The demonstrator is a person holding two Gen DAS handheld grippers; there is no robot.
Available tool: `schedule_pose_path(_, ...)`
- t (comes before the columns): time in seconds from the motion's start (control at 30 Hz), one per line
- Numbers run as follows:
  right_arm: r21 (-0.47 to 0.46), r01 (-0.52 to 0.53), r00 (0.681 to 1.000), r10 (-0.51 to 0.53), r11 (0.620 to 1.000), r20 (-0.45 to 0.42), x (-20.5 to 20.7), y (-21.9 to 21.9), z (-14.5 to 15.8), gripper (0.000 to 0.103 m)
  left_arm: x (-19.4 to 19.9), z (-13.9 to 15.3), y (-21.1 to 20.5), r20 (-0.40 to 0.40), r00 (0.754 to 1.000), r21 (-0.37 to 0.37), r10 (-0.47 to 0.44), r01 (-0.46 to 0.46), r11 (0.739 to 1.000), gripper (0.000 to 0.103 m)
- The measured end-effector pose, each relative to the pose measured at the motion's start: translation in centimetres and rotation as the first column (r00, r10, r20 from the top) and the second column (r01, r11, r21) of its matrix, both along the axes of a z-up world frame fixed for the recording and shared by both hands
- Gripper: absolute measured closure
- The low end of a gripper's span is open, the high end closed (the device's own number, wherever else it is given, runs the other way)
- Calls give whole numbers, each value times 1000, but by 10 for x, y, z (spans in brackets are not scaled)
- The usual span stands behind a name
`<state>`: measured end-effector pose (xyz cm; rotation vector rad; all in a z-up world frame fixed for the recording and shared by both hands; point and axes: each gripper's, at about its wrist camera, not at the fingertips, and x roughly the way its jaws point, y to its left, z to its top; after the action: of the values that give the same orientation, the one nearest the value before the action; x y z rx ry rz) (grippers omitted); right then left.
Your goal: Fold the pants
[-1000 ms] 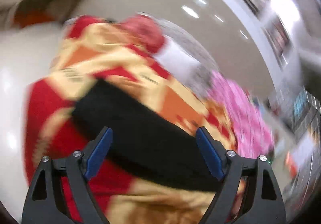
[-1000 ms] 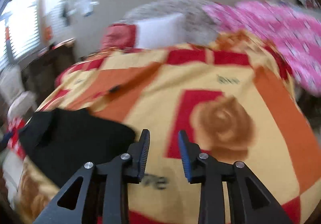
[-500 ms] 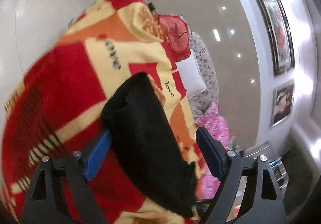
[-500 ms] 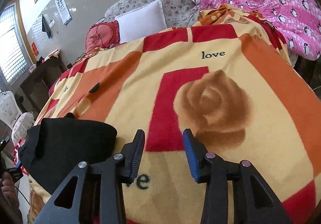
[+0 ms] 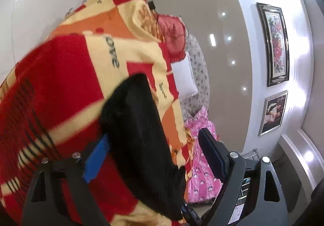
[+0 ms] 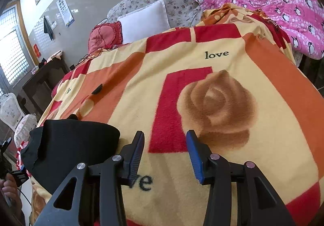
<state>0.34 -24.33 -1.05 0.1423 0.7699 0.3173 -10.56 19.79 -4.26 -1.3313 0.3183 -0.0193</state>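
- A patterned blanket [image 6: 202, 104] in red, orange and cream covers the bed, with a pink penguin quilt [image 6: 283, 3] bunched at its far corner and a white pillow [image 6: 145, 19] by the headboard.
- The black pants [image 6: 68, 145] lie in a compact bundle near the bed's front left edge, seemingly already folded down.
- The left claw [image 5: 154, 153] stands wide open, the pants lying between its fingers; whether either pad touches the cloth cannot be told.
- The right claw [image 6: 165, 153] hovers just beside the bundle over bare blanket, its jaws part open after just widening, holding nothing.
- To finish well, the left claw should likely close on all layers at the bundle's edge, while the right steadies the near side so the stack stays square.
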Motion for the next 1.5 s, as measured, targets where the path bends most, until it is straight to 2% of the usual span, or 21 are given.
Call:
schedule_pose_path(0.07,3,-5,1000,5,1000,0,0,1,0,56,2,0,1,7,1000,8,8,-9,1000,17)
schedule_pose_path(0.17,9,-11,1000,11,1000,0,0,0,0,54,9,-1,-13,37,997,8,-69,69,998,17)
schedule_pose_path(0.27,14,-12,1000,12,1000,-1,0,0,0,54,11,2,-22,32,996,58,-87,85,995,17)
schedule_pose_path(0.43,16,-12,1000,13,1000,-1,0,0,0,53,10,-1,-6,35,998,3,-56,56,998,17)
schedule_pose_path(0.57,23,-17,1000,18,1000,-1,0,-1,0,51,13,5,-17,11,998,87,-63,62,994,20)
schedule_pose_path(0.63,26,-19,1000,19,999,-2,0,-1,0,51,14,3,-17,-18,998,111,-52,54,992,31)
schedule_pose_path(0.7,26,-20,1000,20,999,-1,0,-1,0,51,15,0,-17,-66,997,134,-38,47,990,58)
schedule_pose_path(0.73,27,-20,1000,20,999,-1,0,-1,0,51,15,-2,-16,-93,995,146,-32,45,988,65)
schedule_pose_path(0.77,30,-21,1000,21,999,-1,0,-2,0,51,15,-4,-16,-123,992,159,-24,43,986,80)
schedule_pose_path(0.8,34,-21,1000,21,999,-1,0,-2,0,51,14,-6,-15,-147,989,171,-17,42,984,90)
schedule_pose_path(0.87,40,-22,1000,22,999,-1,0,-3,0,50,13,-2,-19,-169,986,233,-4,44,972,91)
schedule_pose_path(0.9,43,-23,1000,23,999,-2,0,-3,0,50,13,9,-26,-182,983,320,13,47,946,92)
schedule_pose_path(0.93,45,-23,1000,24,999,-2,0,-4,0,50,15,21,-36,-188,982,416,30,53,908,92)
schedule_pose_path(0.97,48,-24,1000,24,999,-2,0,-4,0,50,16,34,-47,-181,983,508,43,56,860,92)
schedule_pose_path(1.0,52,-24,1000,24,998,-2,0,-5,0,50,18,49,-61,-164,985,603,47,63,796,92)
schedule_pose_path(1.03,55,-24,1000,24,998,-2,0,-5,0,50,21,61,-73,-146,989,668,30,76,740,93)
schedule_pose_path(1.1,60,-25,1000,25,998,-2,1,-6,0,50,31,82,-98,-105,993,737,-59,117,665,93)
schedule_pose_path(1.17,66,-28,1000,28,997,-2,1,-7,0,49,43,99,-123,-81,982,770,-170,170,615,93)
schedule_pose_path(1.27,74,-29,1000,30,997,-2,1,-7,0,49,60,117,-172,-55,945,807,-322,232,544,93)
schedule_pose_path(1.37,86,-32,999,33,996,-3,1,-9,-1,48,71,125,-211,-50,910,818,-411,274,506,93)
schedule_pose_path(1.5,86,-35,999,36,996,-2,0,-9,-1,48,81,126,-266,-96,866,843,-492,333,422,93)
